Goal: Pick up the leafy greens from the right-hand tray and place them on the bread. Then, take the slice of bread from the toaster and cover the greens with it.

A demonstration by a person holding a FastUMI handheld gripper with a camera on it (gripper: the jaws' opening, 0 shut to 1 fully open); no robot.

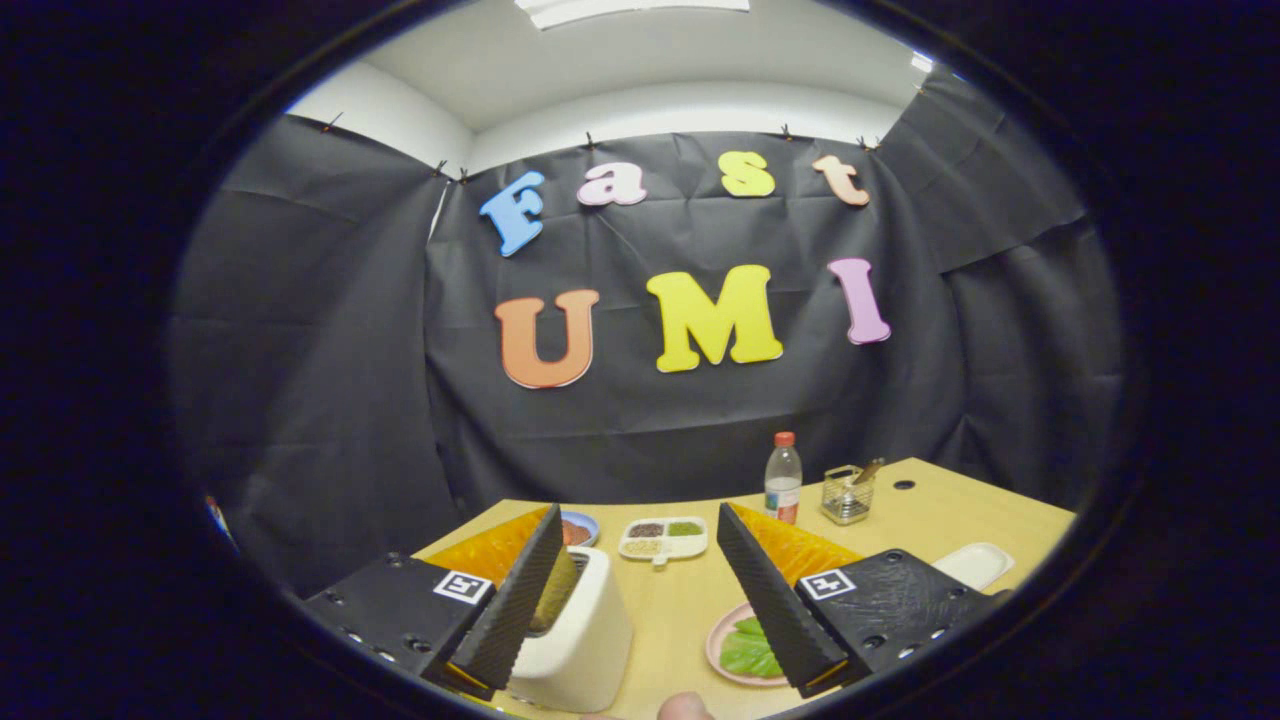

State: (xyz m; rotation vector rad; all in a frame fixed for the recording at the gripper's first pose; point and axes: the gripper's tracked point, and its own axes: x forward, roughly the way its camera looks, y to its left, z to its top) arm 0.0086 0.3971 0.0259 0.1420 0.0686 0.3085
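Two ridged black fingers (520, 600) of the claw (640, 600) stand wide apart above a pale wooden table (680, 600), released and gripping nothing; each finger carries an orange backing and a black mount with a small square marker. Behind the left finger stands a cream toaster (580, 640), and a slice of bread (553, 600) shows in its slot, partly hidden by that finger. Just behind the right finger lies a pink plate (722, 655) holding the leafy greens (748, 648), bright green and partly covered by the finger's edge. A white tray (972, 565) rests on the table beyond the right mount, its contents not clear from here. Further back, between the fingers, sits a white divided dish (662, 538) with dark, green and pale fillings in separate compartments. Left of it, peeking past the left finger's tip, is a small blue-rimmed bowl (580, 528) with something reddish brown in it. Beyond the right finger stand a clear bottle (783, 480) with a red cap and, just beside it, a wire mesh holder (847, 495) with a utensil handle leaning out. A fingertip of the person's hand (685, 708) shows at the near edge, between the fingers.
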